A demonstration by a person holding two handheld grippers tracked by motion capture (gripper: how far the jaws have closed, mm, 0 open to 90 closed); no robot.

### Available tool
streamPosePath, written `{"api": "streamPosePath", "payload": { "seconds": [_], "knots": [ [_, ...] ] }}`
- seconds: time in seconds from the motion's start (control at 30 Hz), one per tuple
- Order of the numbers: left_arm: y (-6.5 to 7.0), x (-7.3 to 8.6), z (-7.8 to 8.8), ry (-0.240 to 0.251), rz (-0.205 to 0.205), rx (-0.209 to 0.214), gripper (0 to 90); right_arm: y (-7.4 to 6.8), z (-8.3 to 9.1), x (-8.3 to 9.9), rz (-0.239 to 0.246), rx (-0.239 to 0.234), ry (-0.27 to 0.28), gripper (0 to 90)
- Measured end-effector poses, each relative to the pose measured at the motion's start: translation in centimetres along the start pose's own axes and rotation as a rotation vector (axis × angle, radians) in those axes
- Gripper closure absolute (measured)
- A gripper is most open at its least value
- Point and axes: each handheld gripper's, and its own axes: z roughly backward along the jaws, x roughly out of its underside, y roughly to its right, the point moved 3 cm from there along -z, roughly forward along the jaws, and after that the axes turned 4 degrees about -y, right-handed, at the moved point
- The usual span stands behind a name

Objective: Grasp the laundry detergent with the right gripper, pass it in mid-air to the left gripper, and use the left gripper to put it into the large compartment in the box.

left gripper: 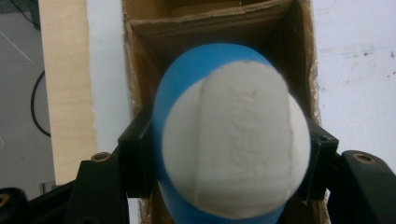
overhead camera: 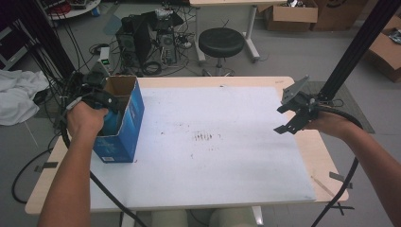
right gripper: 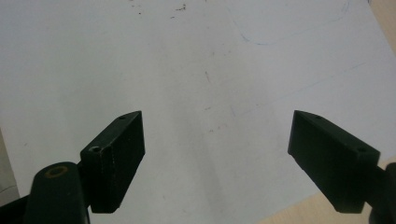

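Left gripper (left gripper: 229, 154) clamped on a rounded blue-and-white plastic object (left gripper: 231, 140), pads pressing its two flanks; the blunt white end faces the camera. It hangs in the mouth of the tall blue cardboard box (overhead camera: 124, 124) with a brown open top, which stands at the left edge of the white sheet (overhead camera: 213, 156) covering the wooden table (overhead camera: 326, 156), near the far left corner. In the high view the left hand (overhead camera: 85, 118) sits at the box's rim.

Right gripper (right gripper: 233, 158) spread wide, nothing between the jaws, held above the sheet's right edge, well apart from the box.

Risks, as judged:
- The object looks nearly as wide as the box opening. Lowered off-centre, it could catch a cardboard wall and jam.
- The box is tall, narrow and unsupported. A sideways push from gripper or object could tip it or slide it off the left edge.
- Curved, smooth flanks give little purchase; a knock on the rim could twist the object out of the grip.
- Letting go high would drop it hard.
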Motion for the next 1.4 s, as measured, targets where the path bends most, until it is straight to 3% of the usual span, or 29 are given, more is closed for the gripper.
{"api": "streamPosePath", "payload": {
  "seconds": [0.77,1.4],
  "knots": [
    [-0.2,0.7,-2.7,-0.050,-0.011,0.010,37.7,0.1,-0.4,0.3,-0.010,-0.005,-0.003,18.8],
    [-0.5,0.6,-3.0,-0.039,0.016,0.048,35.6,-0.2,-0.6,0.1,-0.007,-0.017,-0.001,19.1]
  ]
}}
